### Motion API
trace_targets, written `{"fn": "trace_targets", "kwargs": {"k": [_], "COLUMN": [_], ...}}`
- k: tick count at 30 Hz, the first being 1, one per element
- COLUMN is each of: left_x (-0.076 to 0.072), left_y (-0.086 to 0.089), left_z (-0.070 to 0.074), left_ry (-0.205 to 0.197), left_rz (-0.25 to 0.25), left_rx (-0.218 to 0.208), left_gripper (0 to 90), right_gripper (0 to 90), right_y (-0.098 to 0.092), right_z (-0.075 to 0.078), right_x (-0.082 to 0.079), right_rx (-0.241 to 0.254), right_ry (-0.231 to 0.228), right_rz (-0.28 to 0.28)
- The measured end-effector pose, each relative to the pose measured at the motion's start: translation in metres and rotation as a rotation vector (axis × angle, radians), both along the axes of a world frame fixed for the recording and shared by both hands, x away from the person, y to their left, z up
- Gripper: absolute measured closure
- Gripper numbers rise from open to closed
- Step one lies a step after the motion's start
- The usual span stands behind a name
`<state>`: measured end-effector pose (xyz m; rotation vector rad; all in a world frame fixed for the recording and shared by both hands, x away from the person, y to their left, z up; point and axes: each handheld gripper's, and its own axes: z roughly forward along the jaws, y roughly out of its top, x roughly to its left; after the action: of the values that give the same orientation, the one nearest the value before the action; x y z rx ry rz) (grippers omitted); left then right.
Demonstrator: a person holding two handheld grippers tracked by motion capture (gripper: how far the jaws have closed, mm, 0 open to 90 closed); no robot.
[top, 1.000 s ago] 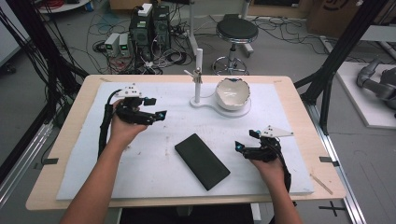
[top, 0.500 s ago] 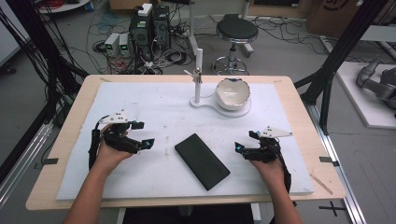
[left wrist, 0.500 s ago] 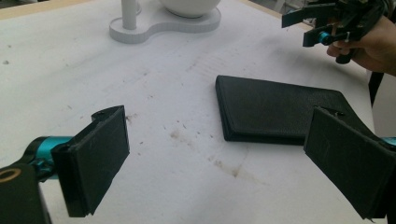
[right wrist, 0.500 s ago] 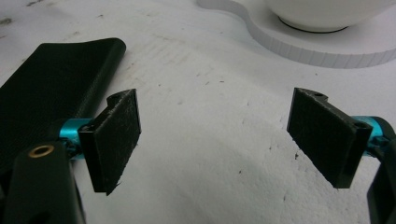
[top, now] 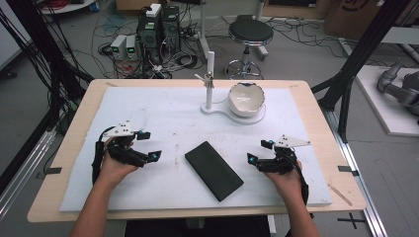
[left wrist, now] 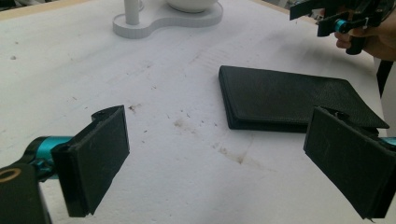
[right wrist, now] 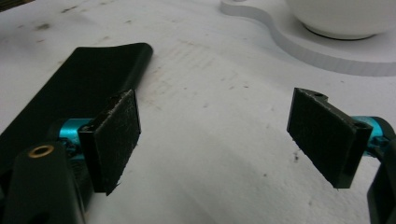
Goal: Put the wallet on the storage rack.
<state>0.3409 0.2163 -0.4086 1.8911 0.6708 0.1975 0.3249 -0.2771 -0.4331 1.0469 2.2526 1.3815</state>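
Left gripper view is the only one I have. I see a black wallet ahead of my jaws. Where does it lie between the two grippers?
Observer: High view: the black wallet lies flat between left gripper and right gripper, touching neither. The left jaws have just been opening, nothing between them.
Operator: Is the right gripper open?
Observer: Yes; the right gripper view shows its pads wide apart over bare table.
Operator: Is the bowl empty?
Observer: The white bowl looks empty from above.

A white bowl point(top: 246, 98) sits on a white stand base point(top: 217, 108) at twelve o'clock; a stool point(top: 250, 32) stands beyond.
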Motion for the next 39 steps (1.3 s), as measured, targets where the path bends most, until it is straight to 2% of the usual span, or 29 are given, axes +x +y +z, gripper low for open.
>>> {"fn": "trace_targets", "kwargs": {"k": [3,5,9,11,14,16,19,20,23,25,27,31,33,35,39], "left_x": [0.002,0.002,0.002,0.003,0.003,0.003,0.003,0.003,0.002,0.002,0.002,0.001,0.001,0.0,-0.001], "left_y": [0.0,0.0,0.001,0.001,0.002,0.002,0.002,0.002,0.002,0.002,0.002,0.003,0.003,0.004,0.006], "left_z": [-0.003,-0.003,-0.002,-0.003,-0.003,-0.003,-0.003,-0.003,-0.003,-0.004,-0.003,-0.003,-0.002,-0.002,-0.001], "left_ry": [0.02,0.02,0.015,0.017,0.018,0.017,0.015,0.015,0.015,0.014,0.014,0.009,0.007,0.001,-0.005], "left_rz": [0.001,-0.002,0.001,0.005,0.011,0.012,0.008,0.008,0.014,0.015,0.014,0.016,0.02,0.024,0.031], "left_rx": [0.002,0.006,0.004,0.006,0.005,0.009,0.018,0.019,0.021,0.025,0.023,0.024,0.028,0.03,0.033], "left_gripper": [6.8,6.8,6.8,6.8,6.8,6.8,6.8,6.8,6.8,6.8,6.8,6.8,6.8,6.8,6.8], "right_gripper": [17.6,17.6,17.6,17.7,17.7,17.7,17.7,17.7,17.7,17.7,17.7,17.8,21.6,31.2,43.8], "right_y": [0.003,0.009,0.017,0.024,0.028,0.032,0.043,0.043,0.049,0.055,0.057,0.064,0.065,0.064,0.064], "right_z": [0.0,0.001,0.001,-0.001,-0.002,-0.004,-0.009,-0.009,-0.013,-0.017,-0.018,-0.017,-0.017,-0.017,-0.017], "right_x": [-0.001,-0.002,-0.003,-0.004,-0.004,-0.004,-0.005,-0.005,-0.007,-0.01,-0.012,-0.016,-0.016,-0.016,-0.016], "right_rx": [-0.006,0.002,-0.002,-0.005,0.004,0.004,-0.041,-0.041,-0.08,-0.087,-0.106,-0.108,-0.107,-0.1,-0.076], "right_ry": [-0.005,0.001,0.02,0.056,0.074,0.104,0.162,0.162,0.197,0.229,0.234,0.243,0.246,0.252,0.275], "right_rz": [0.019,0.073,0.121,0.16,0.195,0.222,0.274,0.274,0.301,0.331,0.337,0.336,0.333,0.347,0.32]}}
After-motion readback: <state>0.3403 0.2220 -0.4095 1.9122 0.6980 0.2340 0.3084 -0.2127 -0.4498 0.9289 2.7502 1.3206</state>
